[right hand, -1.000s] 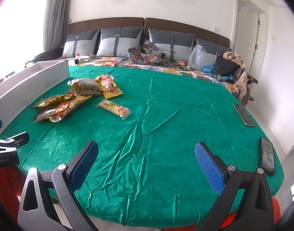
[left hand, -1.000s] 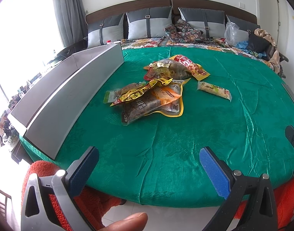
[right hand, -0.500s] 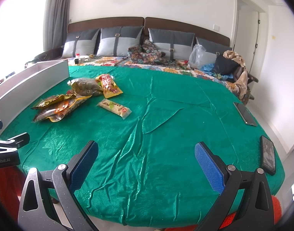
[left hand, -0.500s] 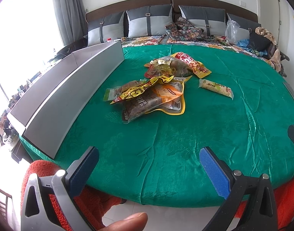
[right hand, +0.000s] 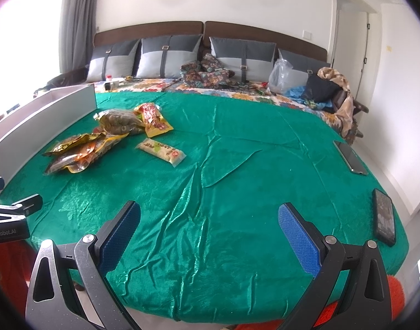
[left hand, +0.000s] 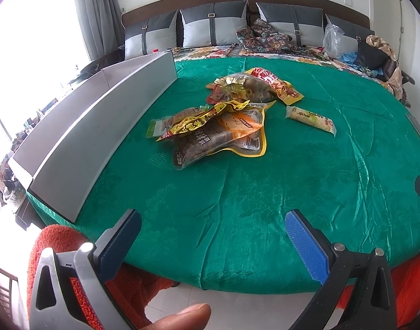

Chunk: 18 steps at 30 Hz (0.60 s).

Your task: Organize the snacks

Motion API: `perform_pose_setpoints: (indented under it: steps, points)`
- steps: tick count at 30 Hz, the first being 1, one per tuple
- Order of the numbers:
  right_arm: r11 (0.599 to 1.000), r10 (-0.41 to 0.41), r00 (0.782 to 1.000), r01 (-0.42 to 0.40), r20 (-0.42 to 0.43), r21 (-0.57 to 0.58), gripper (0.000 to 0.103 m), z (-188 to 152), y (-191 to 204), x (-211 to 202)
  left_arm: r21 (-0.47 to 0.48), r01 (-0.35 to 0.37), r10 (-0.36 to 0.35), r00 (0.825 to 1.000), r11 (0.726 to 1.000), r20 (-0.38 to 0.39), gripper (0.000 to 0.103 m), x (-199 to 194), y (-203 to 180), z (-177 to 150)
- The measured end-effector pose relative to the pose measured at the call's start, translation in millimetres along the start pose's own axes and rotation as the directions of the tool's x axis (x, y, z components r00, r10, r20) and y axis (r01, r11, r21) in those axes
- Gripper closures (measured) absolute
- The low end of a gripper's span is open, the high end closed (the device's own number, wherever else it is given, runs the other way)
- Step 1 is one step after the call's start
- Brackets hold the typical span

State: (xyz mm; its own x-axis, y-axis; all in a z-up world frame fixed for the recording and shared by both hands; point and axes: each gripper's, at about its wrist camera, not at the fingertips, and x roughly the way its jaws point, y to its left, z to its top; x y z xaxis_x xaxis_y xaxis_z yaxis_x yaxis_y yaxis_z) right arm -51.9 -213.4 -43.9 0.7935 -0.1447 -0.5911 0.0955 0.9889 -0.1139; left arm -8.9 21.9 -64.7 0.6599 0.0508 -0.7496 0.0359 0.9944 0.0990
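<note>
A heap of snack bags [left hand: 223, 121] lies mid-table on the green cloth [left hand: 237, 192], seen at the left as the heap [right hand: 100, 140] in the right wrist view. One pale wrapped snack bar [left hand: 310, 117] lies apart to its right, also visible as the bar [right hand: 161, 148]. A long grey box [left hand: 80, 137] stands along the table's left side. My left gripper [left hand: 212, 236] hangs open over the near table edge, nothing between its blue pads. My right gripper [right hand: 208, 227] is open too, over the near cloth, well short of the snacks.
Two phones [right hand: 384, 216] [right hand: 350, 156] lie near the table's right edge. A sofa with grey cushions [right hand: 168, 57] and clutter sits behind the table. Orange-red seat fabric [left hand: 56, 244] shows below the near edge. A fingertip [left hand: 182, 316] shows at the bottom of the left wrist view.
The left gripper has eased slightly forward, so the snack heap sits a little nearer in its view. The right wrist view is almost unchanged. Both grippers stay open.
</note>
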Motion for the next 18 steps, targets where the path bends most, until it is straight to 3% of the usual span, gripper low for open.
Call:
perform_pose_setpoints:
  steps: [18]
  points:
    - [1.000, 0.005, 1.000, -0.005, -0.023, 0.010, 0.002, -1.3, -3.5, 6.7, -0.001, -0.008, 0.008, 1.000, 1.000, -0.028, 0.000, 8.4, -1.5, -0.1]
